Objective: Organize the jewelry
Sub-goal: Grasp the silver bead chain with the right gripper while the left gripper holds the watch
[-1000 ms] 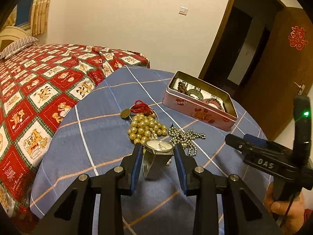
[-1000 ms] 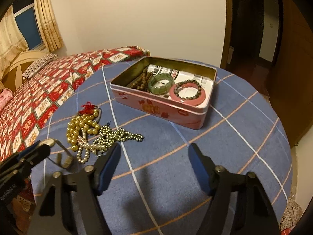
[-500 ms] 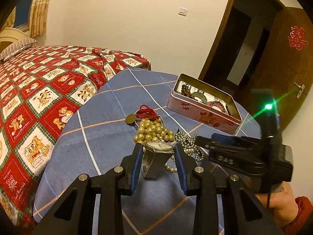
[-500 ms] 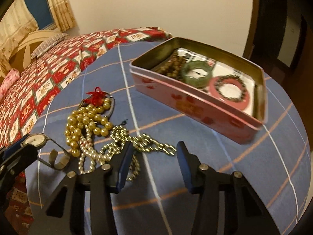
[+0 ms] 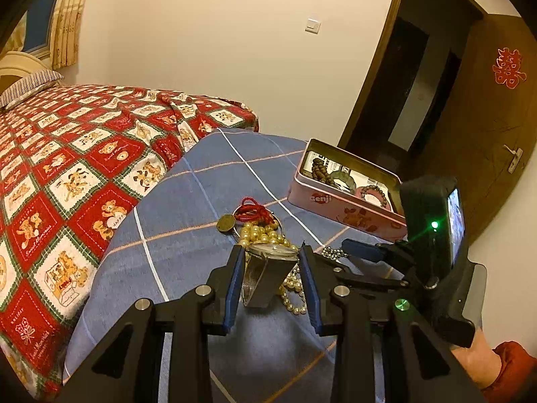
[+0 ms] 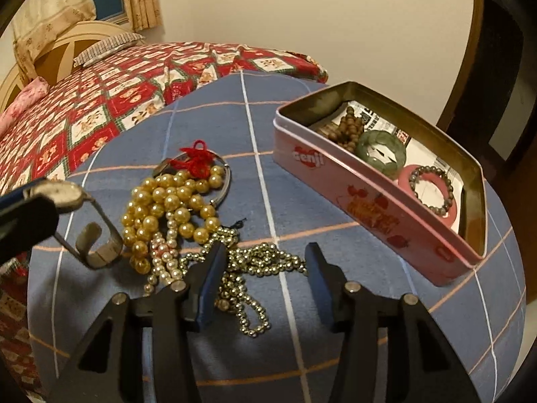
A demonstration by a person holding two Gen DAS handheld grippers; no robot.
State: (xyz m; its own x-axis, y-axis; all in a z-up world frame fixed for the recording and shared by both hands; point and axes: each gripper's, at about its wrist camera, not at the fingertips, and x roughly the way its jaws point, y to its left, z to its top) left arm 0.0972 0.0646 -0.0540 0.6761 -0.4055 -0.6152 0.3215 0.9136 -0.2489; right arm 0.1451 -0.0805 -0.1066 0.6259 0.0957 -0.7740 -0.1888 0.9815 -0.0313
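My left gripper (image 5: 271, 259) is shut on a silver wristwatch (image 5: 273, 251), whose band (image 6: 97, 247) hangs below it over the blue checked table (image 6: 335, 352). In the right wrist view the left gripper (image 6: 37, 201) sits at the left edge. My right gripper (image 6: 265, 252) points down at a small metal bead chain (image 6: 265, 262). Its jaws are closing with the chain lying between them, and the pads do not visibly press it. Gold pearls (image 6: 171, 201) and a red cord (image 6: 194, 161) lie beside the chain. The right gripper (image 5: 359, 251) shows in the left wrist view.
An open pink tin (image 6: 369, 201) stands to the right, holding brown beads (image 6: 349, 127), a green bangle (image 6: 381, 147) and a pink bangle with dark beads (image 6: 433, 184). A bed with a red patchwork cover (image 6: 100, 107) borders the table's far left. A hand (image 5: 476, 366) grips the right tool.
The right gripper has swung left and down over the bead chain, and its jaws have narrowed around it. The left gripper keeps the watch in the same place.
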